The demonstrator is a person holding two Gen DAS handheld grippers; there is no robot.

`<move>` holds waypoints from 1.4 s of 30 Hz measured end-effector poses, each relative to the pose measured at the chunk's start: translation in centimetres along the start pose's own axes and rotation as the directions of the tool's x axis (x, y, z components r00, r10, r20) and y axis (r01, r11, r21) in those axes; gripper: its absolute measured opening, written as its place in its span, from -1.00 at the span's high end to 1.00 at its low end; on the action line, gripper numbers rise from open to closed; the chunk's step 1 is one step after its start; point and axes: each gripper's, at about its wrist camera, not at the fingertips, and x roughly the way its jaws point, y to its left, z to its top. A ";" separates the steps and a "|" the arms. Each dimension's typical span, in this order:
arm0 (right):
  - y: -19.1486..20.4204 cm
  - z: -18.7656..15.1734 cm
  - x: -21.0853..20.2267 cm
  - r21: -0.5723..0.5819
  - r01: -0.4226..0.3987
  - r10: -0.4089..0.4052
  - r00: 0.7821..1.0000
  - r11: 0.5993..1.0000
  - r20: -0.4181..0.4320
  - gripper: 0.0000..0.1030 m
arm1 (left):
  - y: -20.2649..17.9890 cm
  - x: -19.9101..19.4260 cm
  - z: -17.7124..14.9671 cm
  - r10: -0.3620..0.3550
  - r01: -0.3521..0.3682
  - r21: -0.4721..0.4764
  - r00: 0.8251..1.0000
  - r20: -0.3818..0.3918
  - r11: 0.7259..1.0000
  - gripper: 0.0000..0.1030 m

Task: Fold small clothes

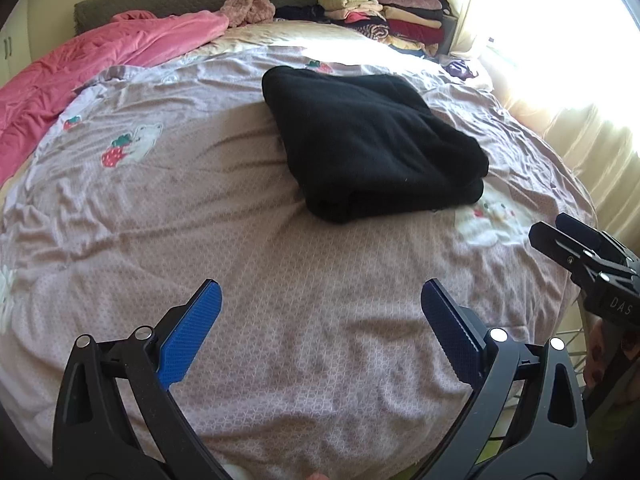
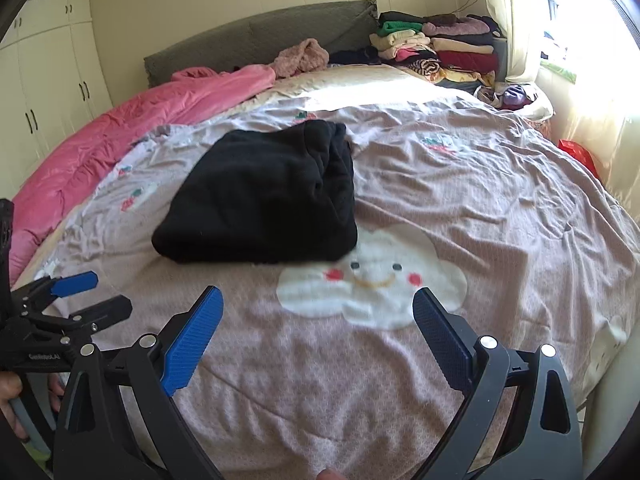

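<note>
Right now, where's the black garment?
The folded black garment lies mid-bed on the mauve bedspread, ahead of both open tools; in the right wrist view its near edge touches the white cloud patch.

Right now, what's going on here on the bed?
A person holds a clamp-style tool in each hand over a bed. A black garment lies folded on the bedspread, touched by neither. The left tool and the right tool are both open, empty and short of the garment. Stacks of folded clothes sit at the far corner, by the window.
</note>
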 end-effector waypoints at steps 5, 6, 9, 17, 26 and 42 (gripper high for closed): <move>0.4 -0.3 0.2 -0.010 0.003 -0.003 1.000 1.000 -0.005 -0.85 | 0.3 0.2 -0.3 0.008 -0.008 -0.016 1.000 -0.007 1.000 -0.82; 0.6 -0.3 0.2 -0.016 0.005 -0.005 1.000 1.000 -0.002 -0.85 | 0.3 0.2 -0.3 0.007 -0.007 -0.019 1.000 -0.006 1.000 -0.82; 0.7 -0.2 0.1 -0.023 -0.001 0.001 1.000 1.000 0.004 -0.85 | 0.4 0.0 -0.2 0.006 -0.006 -0.025 1.000 0.002 1.000 -0.82; 0.9 -0.2 0.0 -0.024 0.004 -0.004 1.000 1.000 0.001 -0.85 | 0.7 -0.3 -0.2 0.009 -0.009 -0.044 1.000 0.014 0.999 -0.82; 1.0 -0.1 0.0 -0.032 0.006 -0.006 1.000 0.999 -0.001 -0.85 | 1.0 -0.4 -0.1 0.032 -0.032 -0.052 0.999 0.015 0.998 -0.82; 1.3 0.2 -0.1 -0.040 0.008 -0.008 1.000 0.999 0.002 -0.85 | 0.9 -0.4 -0.2 0.049 -0.048 -0.048 0.999 0.019 0.998 -0.82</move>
